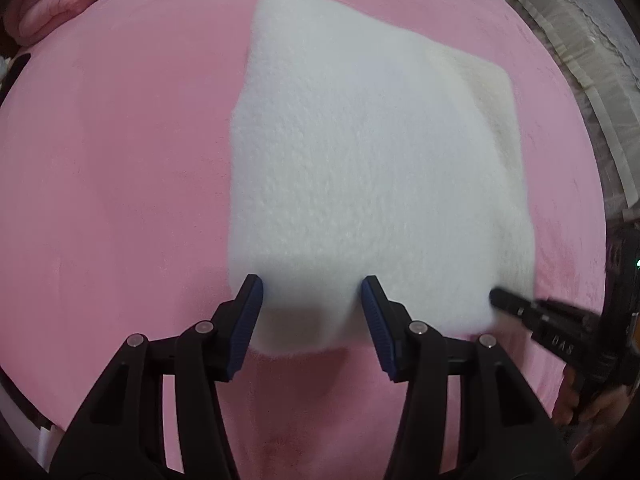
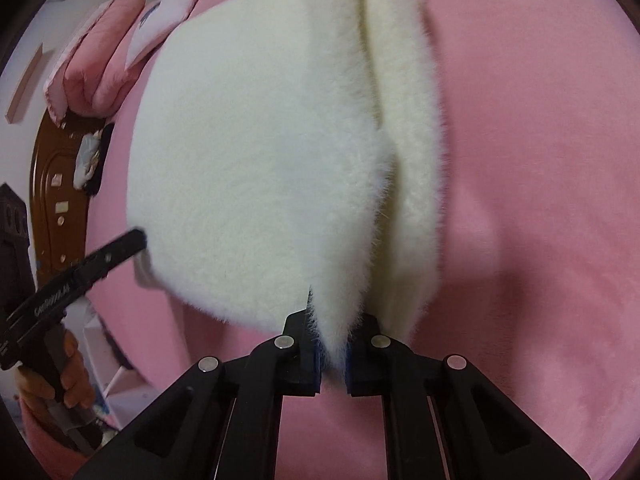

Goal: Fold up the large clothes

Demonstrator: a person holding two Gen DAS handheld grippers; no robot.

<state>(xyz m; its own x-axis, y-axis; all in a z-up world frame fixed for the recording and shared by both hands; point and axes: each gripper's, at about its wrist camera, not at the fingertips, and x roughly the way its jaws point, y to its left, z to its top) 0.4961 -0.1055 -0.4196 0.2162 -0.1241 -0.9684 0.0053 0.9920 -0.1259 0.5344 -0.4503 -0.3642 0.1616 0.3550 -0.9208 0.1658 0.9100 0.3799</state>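
Observation:
A thick white fluffy garment [image 1: 360, 160] lies folded on a pink bedspread [image 1: 120, 200]. My left gripper [image 1: 312, 300] points steeply down at its near edge, jaws partway apart, with a bunch of the fleece pressed between the blue pads. The right wrist view shows the same gripper [image 2: 138, 240] at the garment's [image 2: 260, 160] left corner. My right gripper [image 2: 333, 344] is shut on the near end of a folded flap, with fleece squeezed between its pads. It appears in the left wrist view as a black tip [image 1: 496, 298] at the garment's right corner.
Pink pillows [image 2: 100, 48] and a brown headboard [image 2: 56, 184] stand past the garment. The pink bedspread [image 2: 540, 200] spreads wide to the right. A person's hand [image 2: 68, 384] grips the left gripper's handle. Pale furniture [image 1: 580, 40] lines the bed's far right side.

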